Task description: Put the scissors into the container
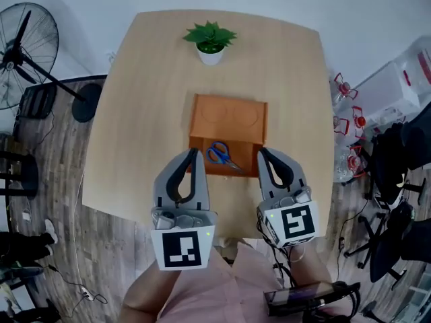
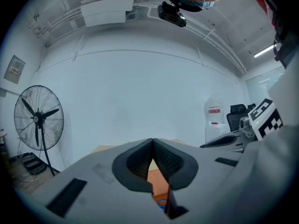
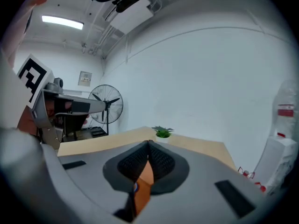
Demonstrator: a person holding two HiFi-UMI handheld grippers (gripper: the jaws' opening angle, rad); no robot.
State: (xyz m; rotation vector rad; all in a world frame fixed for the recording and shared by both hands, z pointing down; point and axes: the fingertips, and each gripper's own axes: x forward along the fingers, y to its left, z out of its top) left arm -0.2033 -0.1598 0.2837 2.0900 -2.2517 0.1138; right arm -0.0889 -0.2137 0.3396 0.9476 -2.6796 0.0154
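At frame centre, the scissors [image 1: 221,155] lay inside the orange container [image 1: 229,116] on the surface [image 1: 135,113]. Just below, the left hand-held gripper [image 1: 195,152] and the right hand-held gripper [image 1: 261,152] hung with jaws together, empty.

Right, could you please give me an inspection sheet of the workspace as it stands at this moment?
Surface: light wooden table, on a wood-pattern floor.
Job's things: blue-handled scissors lie in the near section of the orange container.
Clutter: small potted plant at the table's far edge.
Grippers: left gripper and right gripper are both shut with nothing between the jaws, tips at the container's near corners, either side of the scissors.
Cables: thin cable trails over the floor at the left.
Surroundings: standing fan at the left; office chairs at the right.
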